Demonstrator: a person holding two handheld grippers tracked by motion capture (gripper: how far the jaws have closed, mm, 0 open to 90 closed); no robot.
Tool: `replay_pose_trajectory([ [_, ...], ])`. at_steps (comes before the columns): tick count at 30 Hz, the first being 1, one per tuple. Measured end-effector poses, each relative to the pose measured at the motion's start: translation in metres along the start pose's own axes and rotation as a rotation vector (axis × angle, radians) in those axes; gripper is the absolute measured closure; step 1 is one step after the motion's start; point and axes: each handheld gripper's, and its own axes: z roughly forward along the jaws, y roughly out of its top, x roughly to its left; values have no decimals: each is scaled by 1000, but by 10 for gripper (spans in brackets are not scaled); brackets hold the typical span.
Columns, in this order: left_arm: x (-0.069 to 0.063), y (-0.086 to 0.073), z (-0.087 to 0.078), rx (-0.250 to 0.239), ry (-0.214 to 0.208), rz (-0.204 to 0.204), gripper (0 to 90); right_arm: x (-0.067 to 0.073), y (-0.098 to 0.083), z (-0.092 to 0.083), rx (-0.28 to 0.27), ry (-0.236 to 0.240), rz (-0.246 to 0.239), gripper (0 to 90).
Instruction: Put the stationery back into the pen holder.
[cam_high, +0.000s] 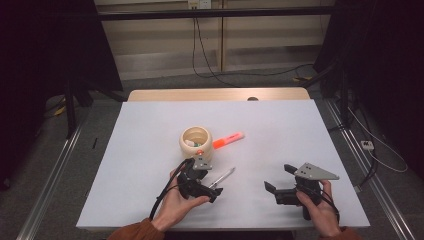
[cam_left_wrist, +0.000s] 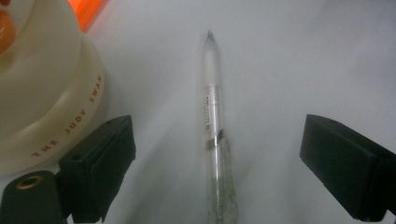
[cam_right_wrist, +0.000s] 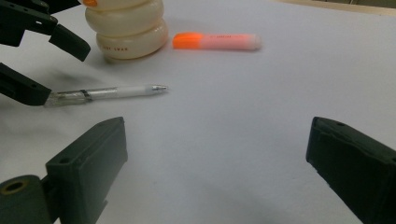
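A clear pen (cam_high: 223, 177) lies on the white table (cam_high: 150, 125), tip toward the far right. My left gripper (cam_high: 210, 181) is open and straddles the pen's rear end; in the left gripper view the pen (cam_left_wrist: 212, 116) runs up the middle between the two jaws, touching neither. My right gripper (cam_high: 279, 177) is open with nothing in it, to the right of the pen and facing it. From the right gripper view the pen (cam_right_wrist: 112, 92) lies ahead at the left, its back end between the left gripper's (cam_right_wrist: 56, 72) jaws.
A cream ringed pot (cam_high: 196, 141) with small white and orange items inside stands just beyond the left gripper, close beside its left jaw (cam_left_wrist: 42, 93). An orange highlighter (cam_high: 228, 140) lies to the pot's right. Floor cables run beyond the table's far edge.
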Motion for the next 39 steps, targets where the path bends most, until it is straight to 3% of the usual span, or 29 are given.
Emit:
replay_pose_trajectory([
  [5, -1, 10, 9, 58, -15, 1, 157, -1, 0, -1, -3, -10, 6, 55],
  [8, -3, 17, 15, 79, 1, 16, 170, 0, 0, -1, -2, -8, 4, 54],
  [13, -1, 25, 24, 117, 5, -8, 255, 0, 0, -1, 0, -3, 2, 54],
  [18, 3, 33, 31, 134, 9, -20, 361, 0, 0, -1, 0, -1, -1, 54],
  [24, 2, 36, 38, 158, -24, -16, 477, 0, 0, -1, 1, 0, -3, 53],
  [29, 2, 36, 38, 165, 8, 7, 587, -1, 0, 0, 0, 0, -6, 53],
  [32, 2, 38, 38, 183, 11, 28, 592, 0, 0, 0, 5, 0, -6, 53],
  [39, 0, 39, 39, 187, 10, 21, 665, -1, 0, 1, 4, 0, -6, 52],
])
